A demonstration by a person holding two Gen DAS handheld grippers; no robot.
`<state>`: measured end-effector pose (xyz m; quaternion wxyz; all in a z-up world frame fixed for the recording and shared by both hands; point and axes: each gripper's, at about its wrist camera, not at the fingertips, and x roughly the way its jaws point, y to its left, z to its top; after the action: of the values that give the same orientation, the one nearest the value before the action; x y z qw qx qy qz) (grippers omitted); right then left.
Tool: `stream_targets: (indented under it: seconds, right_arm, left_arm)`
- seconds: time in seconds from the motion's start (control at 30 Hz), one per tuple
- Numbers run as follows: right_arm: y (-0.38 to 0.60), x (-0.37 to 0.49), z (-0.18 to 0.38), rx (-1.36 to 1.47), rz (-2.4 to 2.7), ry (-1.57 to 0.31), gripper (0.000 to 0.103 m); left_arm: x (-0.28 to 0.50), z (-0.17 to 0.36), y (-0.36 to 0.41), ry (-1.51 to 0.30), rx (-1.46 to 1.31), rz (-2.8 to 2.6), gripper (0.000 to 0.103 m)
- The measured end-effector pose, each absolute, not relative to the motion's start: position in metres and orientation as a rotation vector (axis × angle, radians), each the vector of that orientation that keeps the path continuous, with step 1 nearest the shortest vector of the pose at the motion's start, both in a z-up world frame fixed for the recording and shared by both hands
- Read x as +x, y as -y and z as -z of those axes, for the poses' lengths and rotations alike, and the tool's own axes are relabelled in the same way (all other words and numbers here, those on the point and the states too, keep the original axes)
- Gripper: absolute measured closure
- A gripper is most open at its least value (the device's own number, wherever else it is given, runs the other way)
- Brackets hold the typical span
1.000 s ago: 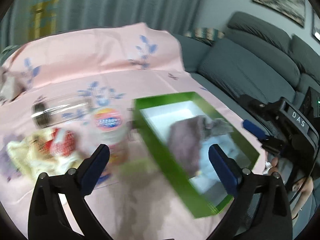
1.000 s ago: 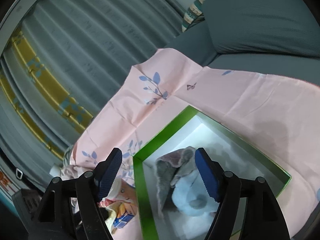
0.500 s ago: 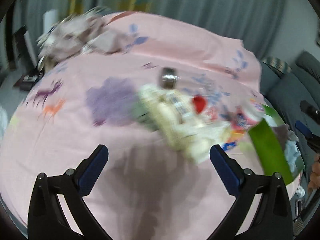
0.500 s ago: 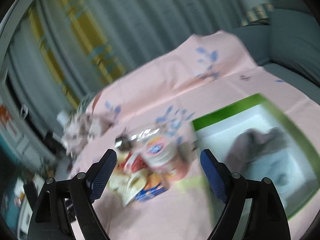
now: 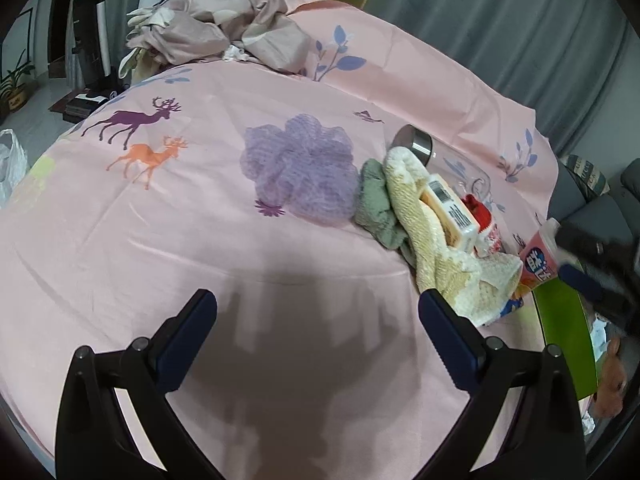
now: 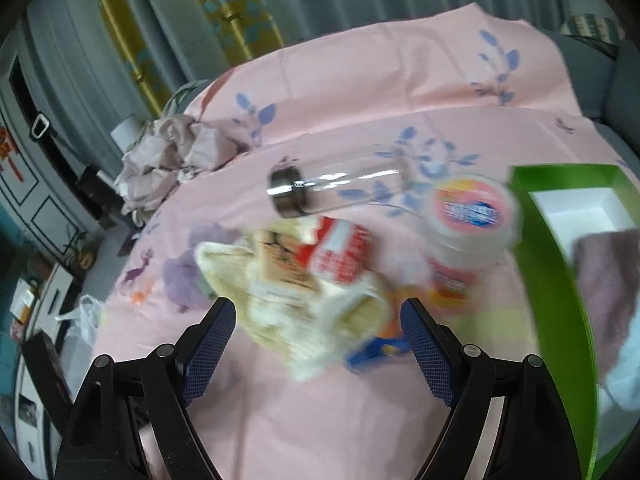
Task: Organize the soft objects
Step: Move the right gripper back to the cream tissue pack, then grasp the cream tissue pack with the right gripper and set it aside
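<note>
A purple mesh bath pouf (image 5: 300, 172) lies on the pink sheet (image 5: 160, 240). Right of it lie a grey-green cloth (image 5: 378, 208) and a cream towel (image 5: 436, 240), which also shows in the right wrist view (image 6: 304, 320). My left gripper (image 5: 316, 332) is open and empty, above the sheet short of the pouf. My right gripper (image 6: 318, 340) is open and empty, just above the cream towel. The green box (image 6: 548, 264) at the right holds a mauve cloth (image 6: 604, 280) and a pale blue soft thing (image 6: 628, 360).
A clear bottle with a steel cap (image 6: 320, 192), a red-and-white packet (image 6: 340, 256), a pink-lidded tub (image 6: 472, 220) and a cream carton (image 5: 452, 212) lie among the soft things. Crumpled bedding (image 5: 216, 28) sits at the far edge. A grey sofa (image 6: 624, 80) is at the right.
Both grippers swung left, away from the green box, toward the pile of things on the sheet. The left view now takes in the purple pouf; both stayed open.
</note>
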<state>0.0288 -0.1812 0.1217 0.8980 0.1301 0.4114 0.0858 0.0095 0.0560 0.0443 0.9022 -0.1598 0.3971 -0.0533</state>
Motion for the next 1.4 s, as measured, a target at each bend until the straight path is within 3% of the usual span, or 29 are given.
stream_targets:
  seconds: [0.17,0.57,0.63,0.77,1.1,1.3,1.4]
  right_arm:
    - [0.155,0.082,-0.108,0.309,-0.175,-0.979,0.04]
    - [0.135,0.119,-0.06,0.255,-0.117,-1.128,0.045]
    - [0.132,0.121,-0.058,0.236,-0.114,-1.139,0.057]
    - [0.135,0.116,-0.062,0.226,-0.121,-1.114,0.064]
    - [0.121,0.026,-0.118,-0.036,-0.191,-0.917,0.066]
    - [0.107,-0.007,-0.086,-0.111,-0.222,-0.993,0.065]
    - [0.104,-0.012,-0.06,-0.15,-0.234,-1.073,0.058]
  left_arm:
    - [0.01,-0.045,-0.066,-0.827,-0.355,0.101,0.003]
    - [0.011,-0.047,-0.071,-0.836,-0.394,0.147,0.003]
    - [0.01,-0.048,-0.07,-0.837,-0.395,0.15,0.003]
    - [0.01,-0.048,-0.069,-0.84,-0.389,0.158,0.003]
    - [0.01,-0.046,-0.068,-0.845,-0.374,0.127,0.003]
    - [0.008,-0.044,-0.065,-0.855,-0.352,0.108,0.003]
    - [0.008,-0.043,-0.066,-0.86,-0.346,0.106,0.003]
